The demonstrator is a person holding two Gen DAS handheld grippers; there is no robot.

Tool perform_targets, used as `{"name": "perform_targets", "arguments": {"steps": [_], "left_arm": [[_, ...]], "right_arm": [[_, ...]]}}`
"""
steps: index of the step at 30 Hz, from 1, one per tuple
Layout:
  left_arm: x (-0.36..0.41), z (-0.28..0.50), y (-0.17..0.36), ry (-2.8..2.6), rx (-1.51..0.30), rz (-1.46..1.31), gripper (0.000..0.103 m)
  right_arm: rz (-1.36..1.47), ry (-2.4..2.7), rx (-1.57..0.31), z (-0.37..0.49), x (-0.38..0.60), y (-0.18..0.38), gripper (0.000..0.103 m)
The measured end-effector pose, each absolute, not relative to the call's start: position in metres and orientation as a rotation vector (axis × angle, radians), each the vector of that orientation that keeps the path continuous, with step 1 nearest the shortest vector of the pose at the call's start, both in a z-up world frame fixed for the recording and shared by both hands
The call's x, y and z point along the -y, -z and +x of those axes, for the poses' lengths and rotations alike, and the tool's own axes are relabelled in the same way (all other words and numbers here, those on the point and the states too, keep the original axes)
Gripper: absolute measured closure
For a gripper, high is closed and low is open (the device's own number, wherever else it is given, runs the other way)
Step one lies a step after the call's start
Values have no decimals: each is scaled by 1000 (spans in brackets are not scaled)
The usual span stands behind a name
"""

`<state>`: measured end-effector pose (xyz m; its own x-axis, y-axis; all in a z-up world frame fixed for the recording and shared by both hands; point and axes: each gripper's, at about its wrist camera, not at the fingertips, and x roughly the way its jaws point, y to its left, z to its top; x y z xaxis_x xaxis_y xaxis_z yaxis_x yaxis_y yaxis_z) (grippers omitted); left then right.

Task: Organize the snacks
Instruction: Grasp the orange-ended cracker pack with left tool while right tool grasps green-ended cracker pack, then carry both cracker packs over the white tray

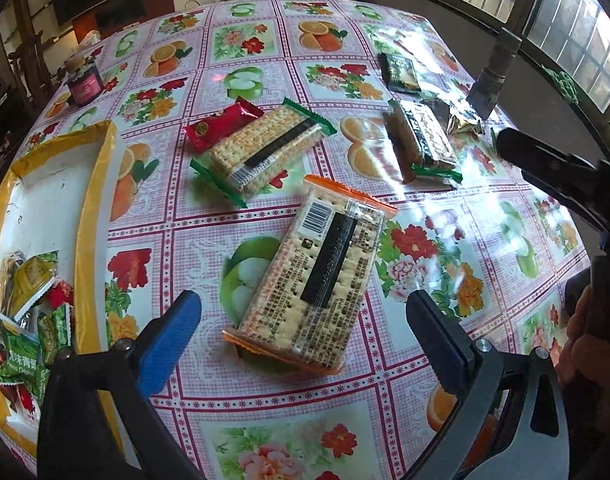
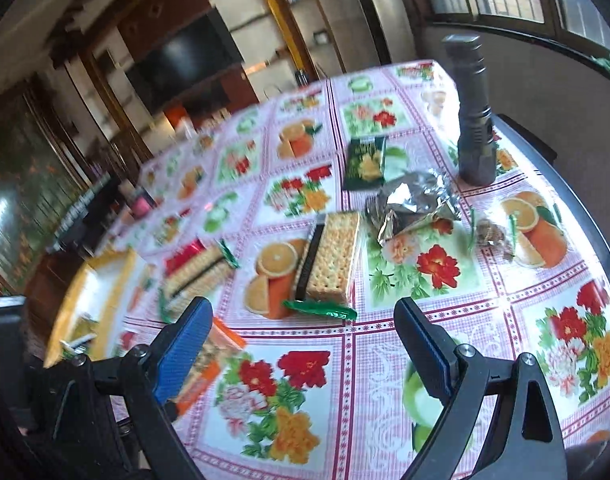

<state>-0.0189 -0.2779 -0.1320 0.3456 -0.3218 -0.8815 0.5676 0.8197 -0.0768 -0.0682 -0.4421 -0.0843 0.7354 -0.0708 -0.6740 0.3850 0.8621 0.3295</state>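
An orange-ended cracker pack (image 1: 317, 276) lies flat on the fruit-print tablecloth. My left gripper (image 1: 305, 312) hangs open around its near end, pads clear of it. A green-ended cracker pack (image 1: 265, 152) rests partly on a red packet (image 1: 221, 120) further back. My right gripper (image 2: 303, 316) is open with only tablecloth between its fingers. Another green-ended cracker pack (image 2: 333, 260) stands on edge just beyond it. The yellow-rimmed white tray (image 1: 93, 184) at the left holds several small snack packets (image 1: 29, 280).
A crumpled foil wrapper (image 2: 413, 204), a dark green packet (image 2: 365, 160) and a small brown snack (image 2: 493, 236) lie near the upright black flashlight (image 2: 473, 120). A jam jar (image 1: 85, 80) stands far left. A hand (image 1: 581, 332) shows at the right edge.
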Motion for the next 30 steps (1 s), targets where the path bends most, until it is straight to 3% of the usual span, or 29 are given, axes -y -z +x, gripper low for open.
{"name": "perform_targets", "arguments": {"steps": [11,13,17,20,22,23,30], "left_arm": [[292,10,155,573,-1127,313,1],[299,7,158,569,-1107,361,1],[307,4,159,598,-1066,385,1],[309,2,157,629,-1038,378,15],[310,-2,152,656,-1018,381,44],[310,-2,150,657,-1013,384,48],[292,-4,143,662,-1027,321,48]], "right_arm": [[332,344,-898,-2,446,113,13],[317,347,-920,5,446,120,17],[222,376,-936,14,440,126,33],[179,387,-930,14,441,125,54],[171,386,-931,11,443,124,57],[178,378,-928,8,444,123,57],[257,312,-852,-27,440,107,57]]}}
